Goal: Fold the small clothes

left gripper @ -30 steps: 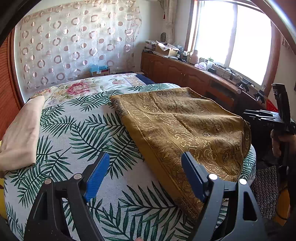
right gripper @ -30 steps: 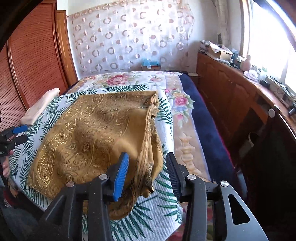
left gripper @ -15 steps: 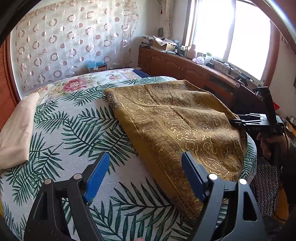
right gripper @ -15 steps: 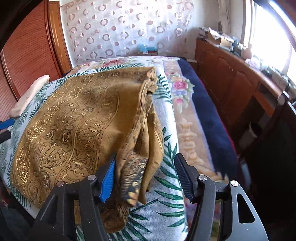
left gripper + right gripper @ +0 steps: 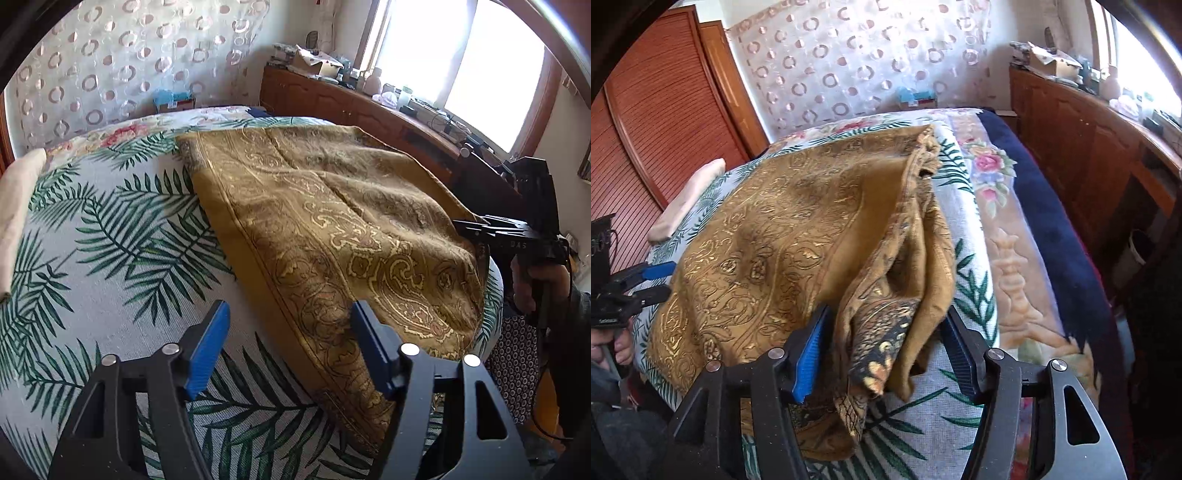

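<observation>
Right gripper (image 5: 882,350): lowered, jaws closing around bunched cloth (image 5: 783,236) corner, not clamped. Left gripper (image 5: 290,345): narrowing, empty. Grasp pending.

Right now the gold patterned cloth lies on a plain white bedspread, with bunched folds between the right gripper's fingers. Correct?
Not plain white: the bedspread has a green palm-leaf print, clear in the left wrist view. The gold cloth does bunch between the right gripper fingers.

Gold patterned cloth (image 5: 332,229) lies on the palm-leaf bedspread (image 5: 110,258); left gripper (image 5: 290,332) jaws straddle its edge, closing.
</observation>
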`<control>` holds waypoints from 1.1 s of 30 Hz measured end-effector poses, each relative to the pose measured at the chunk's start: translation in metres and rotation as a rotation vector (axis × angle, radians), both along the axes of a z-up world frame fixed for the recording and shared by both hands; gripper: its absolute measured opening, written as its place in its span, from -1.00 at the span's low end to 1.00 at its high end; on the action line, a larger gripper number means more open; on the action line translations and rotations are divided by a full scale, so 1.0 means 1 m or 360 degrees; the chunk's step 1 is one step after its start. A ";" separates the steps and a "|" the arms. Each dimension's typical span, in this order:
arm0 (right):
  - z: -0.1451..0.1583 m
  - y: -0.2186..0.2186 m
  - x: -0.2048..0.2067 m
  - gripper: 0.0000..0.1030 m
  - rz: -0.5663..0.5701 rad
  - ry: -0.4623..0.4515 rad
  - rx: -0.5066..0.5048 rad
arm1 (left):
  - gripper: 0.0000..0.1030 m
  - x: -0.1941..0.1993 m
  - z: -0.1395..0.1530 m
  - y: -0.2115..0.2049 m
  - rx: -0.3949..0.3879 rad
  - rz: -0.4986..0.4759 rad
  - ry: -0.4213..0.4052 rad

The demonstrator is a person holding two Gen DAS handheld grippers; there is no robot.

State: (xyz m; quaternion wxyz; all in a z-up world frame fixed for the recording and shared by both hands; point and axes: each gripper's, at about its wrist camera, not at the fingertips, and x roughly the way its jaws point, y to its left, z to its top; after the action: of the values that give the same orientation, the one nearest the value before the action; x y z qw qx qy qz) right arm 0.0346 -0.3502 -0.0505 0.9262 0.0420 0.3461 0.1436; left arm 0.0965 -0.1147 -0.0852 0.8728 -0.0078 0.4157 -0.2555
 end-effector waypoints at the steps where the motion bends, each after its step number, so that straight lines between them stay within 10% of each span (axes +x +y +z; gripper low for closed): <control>1: -0.002 0.004 -0.002 0.10 0.0005 -0.0002 0.0000 | 0.20 0.000 -0.002 0.000 -0.0011 -0.0004 0.0019; 8: -0.004 0.005 -0.003 -0.39 0.0065 -0.0010 0.0003 | -0.03 -0.005 -0.004 -0.005 -0.0057 -0.0044 0.0056; 11: -0.003 0.006 -0.004 -0.69 0.0099 -0.0034 0.0007 | -0.86 -0.007 -0.004 -0.007 -0.0086 -0.0094 0.0084; 17: 0.012 0.008 -0.015 -0.75 0.0053 -0.0149 0.0031 | -0.94 -0.013 0.039 0.004 -0.0172 -0.0104 -0.0077; 33: 0.167 0.049 -0.069 -0.77 0.0215 -0.0674 -0.0023 | -0.95 -0.024 0.200 0.066 -0.0326 0.0038 -0.0602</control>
State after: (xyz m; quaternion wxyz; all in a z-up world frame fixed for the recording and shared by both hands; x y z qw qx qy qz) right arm -0.0340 -0.3010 0.1169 0.9668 -0.0189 0.1469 0.2084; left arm 0.0726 -0.0485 0.1144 0.9329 -0.0533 0.2163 -0.2830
